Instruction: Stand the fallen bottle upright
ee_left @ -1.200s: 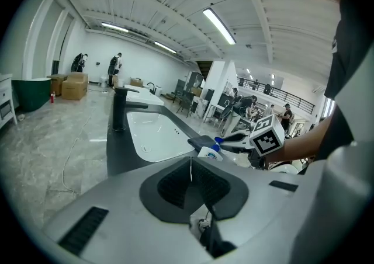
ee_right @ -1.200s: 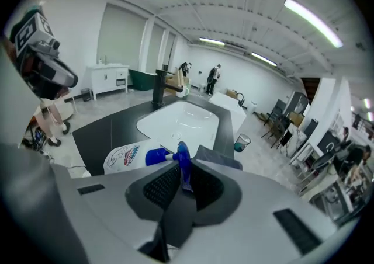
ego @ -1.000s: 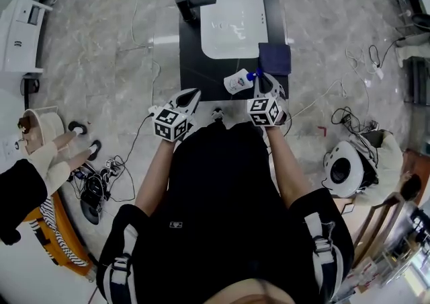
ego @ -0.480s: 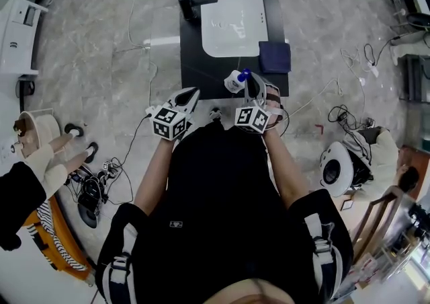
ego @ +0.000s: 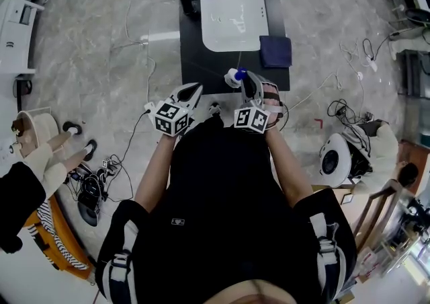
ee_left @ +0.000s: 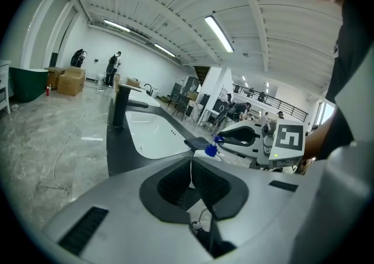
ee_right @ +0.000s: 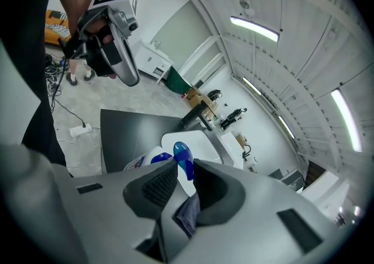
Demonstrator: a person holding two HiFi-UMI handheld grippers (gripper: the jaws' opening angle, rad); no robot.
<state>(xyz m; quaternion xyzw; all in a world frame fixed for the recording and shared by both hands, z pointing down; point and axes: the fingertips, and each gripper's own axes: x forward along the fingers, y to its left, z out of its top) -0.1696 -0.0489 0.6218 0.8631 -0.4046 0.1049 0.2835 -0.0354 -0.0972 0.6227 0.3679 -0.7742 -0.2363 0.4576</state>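
One spray bottle [ego: 232, 79] stands at the near edge of the black counter [ego: 201, 67], its long axis about vertical and its blue cap up. The right gripper [ee_right: 184, 170] has just been opening, and its jaws flank the blue trigger without pressing it. The left gripper [ee_left: 191, 168] is closed on nothing. Behind lie a white sink [ego: 232, 13] and a dark cloth [ego: 275, 52], above a marble floor [ego: 101, 40].

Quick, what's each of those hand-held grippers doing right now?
Left hand-held gripper: closed, empty.
Right hand-held gripper: open, jaws have just been opening; blue top of the bottle between them, not pinched.
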